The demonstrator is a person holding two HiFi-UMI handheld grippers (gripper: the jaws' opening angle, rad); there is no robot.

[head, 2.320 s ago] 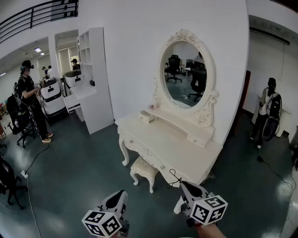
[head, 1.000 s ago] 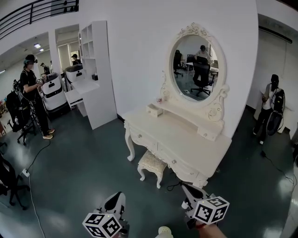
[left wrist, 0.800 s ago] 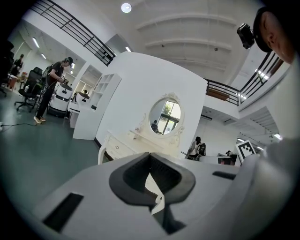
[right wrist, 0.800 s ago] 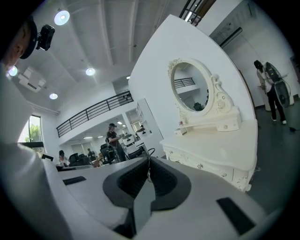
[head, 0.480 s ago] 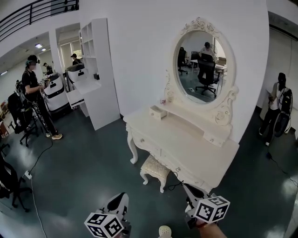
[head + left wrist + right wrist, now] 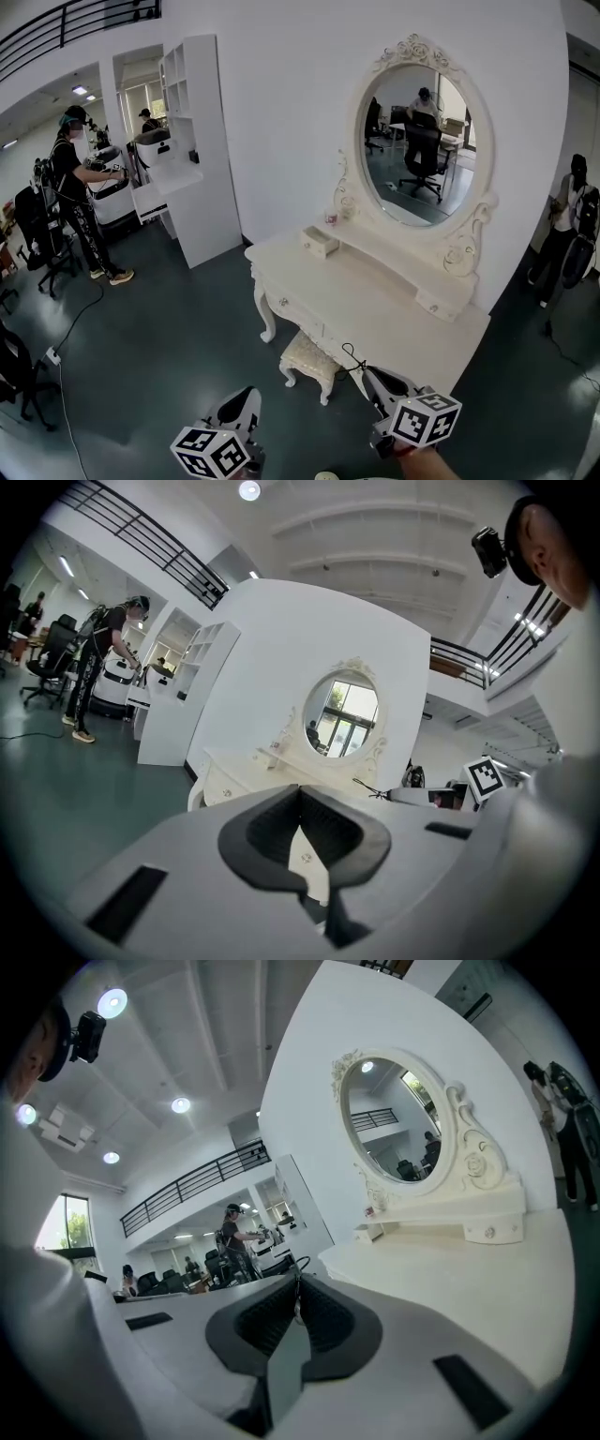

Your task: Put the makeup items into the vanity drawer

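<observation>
Looking steeply down in the head view: takes in a cream vanity table (image 6: 375, 309) at mid-right, with an oval mirror (image 6: 427, 145) rising from its far edge. Picks out the vanity drawer (image 6: 295, 311) in the front apron, closed, with its knobs showing, and a padded stool (image 6: 307, 359) tucked partly beneath. Finds a small pink item (image 6: 330, 217) on the raised shelf (image 6: 384, 262) by the mirror's left foot, just beside a little drawer box (image 6: 321, 242); too small to identify. Places the left gripper (image 6: 246, 401) low at the near left, over the floor, and the right gripper (image 6: 367, 378) at the near right by the table's front edge, both well apart from the pink item. Catches a person with a headset (image 6: 80, 187) at the far left, near a white shelf unit (image 6: 192, 150).

Turning to the left gripper view: shows the dark pads meeting tip to tip with nothing between them. Frames the vanity table and mirror straight ahead, beyond the tips.

Turning to the right gripper view: shows jaws together as well, empty. Spreads the bare table top out to the right, with the mirror above it and the pink item on the shelf at the mirror's foot, beside the little drawer box.
</observation>
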